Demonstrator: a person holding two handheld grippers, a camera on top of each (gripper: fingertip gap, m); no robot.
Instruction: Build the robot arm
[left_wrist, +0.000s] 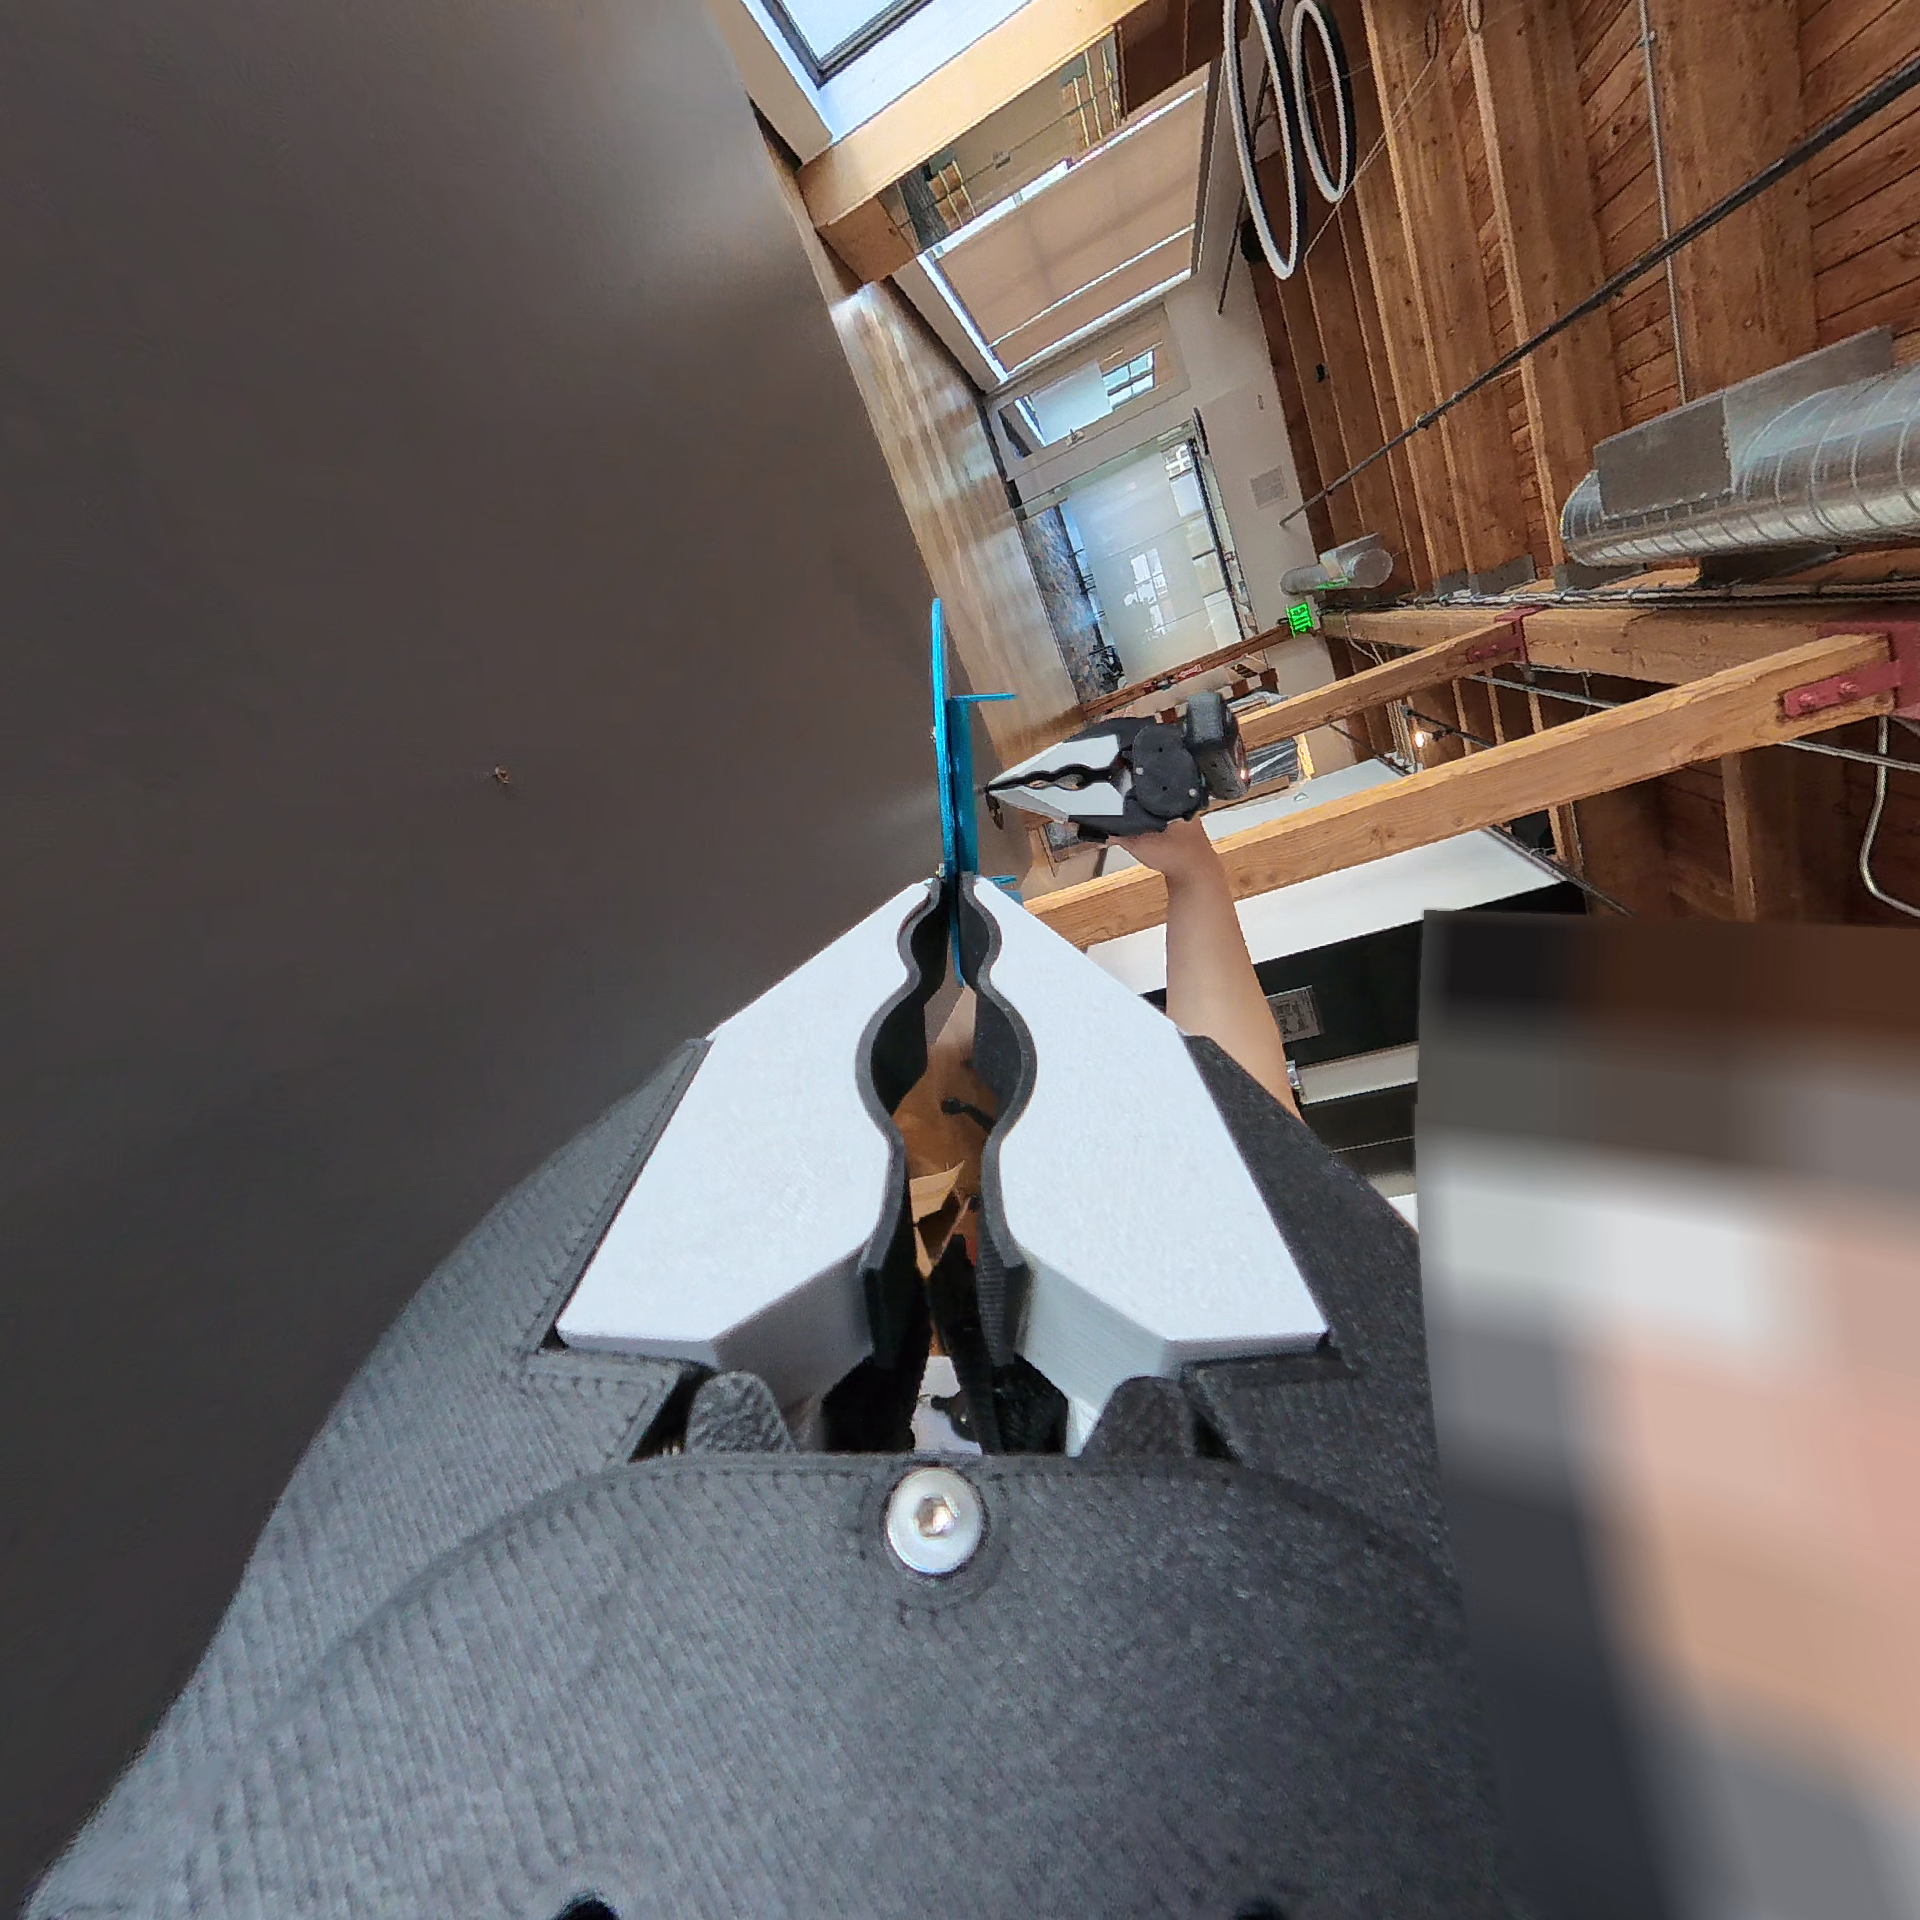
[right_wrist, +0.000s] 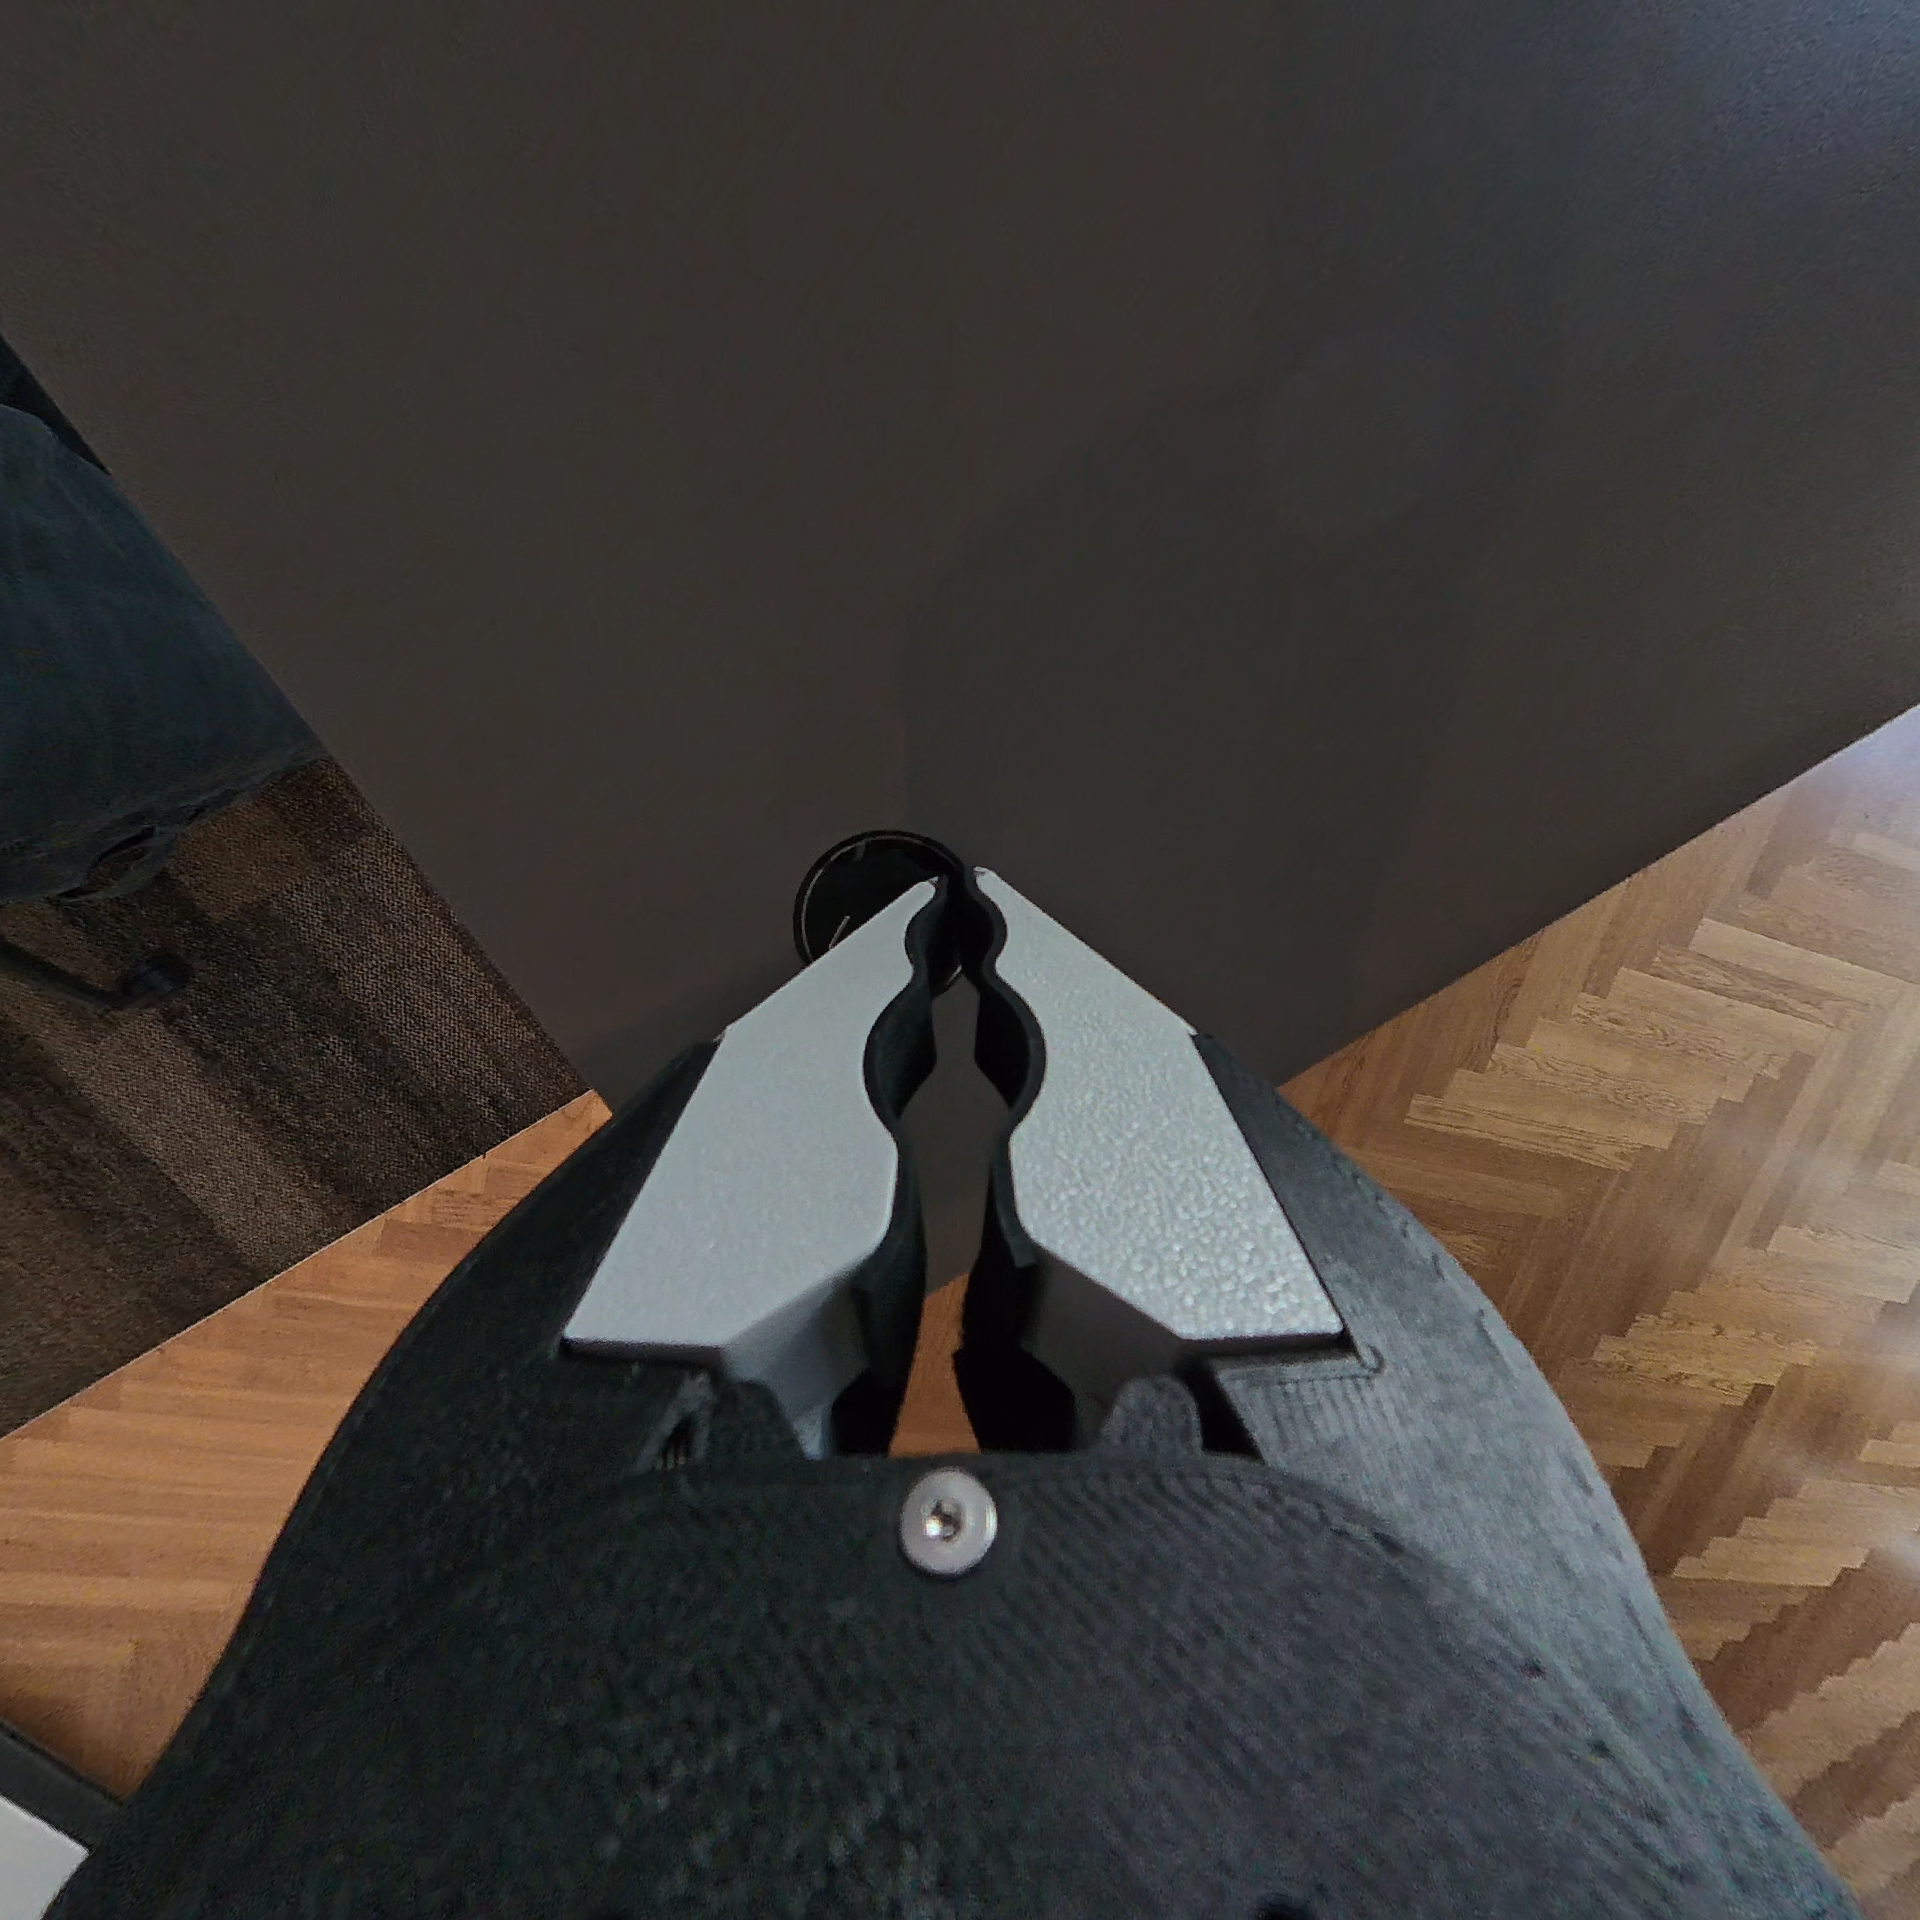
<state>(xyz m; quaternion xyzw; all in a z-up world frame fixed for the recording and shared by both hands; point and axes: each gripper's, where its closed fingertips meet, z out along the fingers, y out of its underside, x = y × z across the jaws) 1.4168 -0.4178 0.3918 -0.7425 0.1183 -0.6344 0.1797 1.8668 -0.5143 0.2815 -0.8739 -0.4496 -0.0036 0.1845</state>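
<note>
Against the dark wall (left_wrist: 416, 520), the left hand-held gripper (left_wrist: 954, 885) clamps a blue plate (left_wrist: 951, 748); right hand-held gripper (right_wrist: 954, 883) closed.

Your left gripper (left_wrist: 951, 883) and right gripper (right_wrist: 954, 878) match — pale grey wedge fingers with wavy black inner pads, set in coarse, ribbed black printed housings, each fastened by one silver hex-socket screw (left_wrist: 933, 1520).

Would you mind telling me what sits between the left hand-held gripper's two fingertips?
A thin blue flat piece, seen edge-on, is pinched at the tips of the left hand-held gripper; this shows in the left wrist view.
</note>
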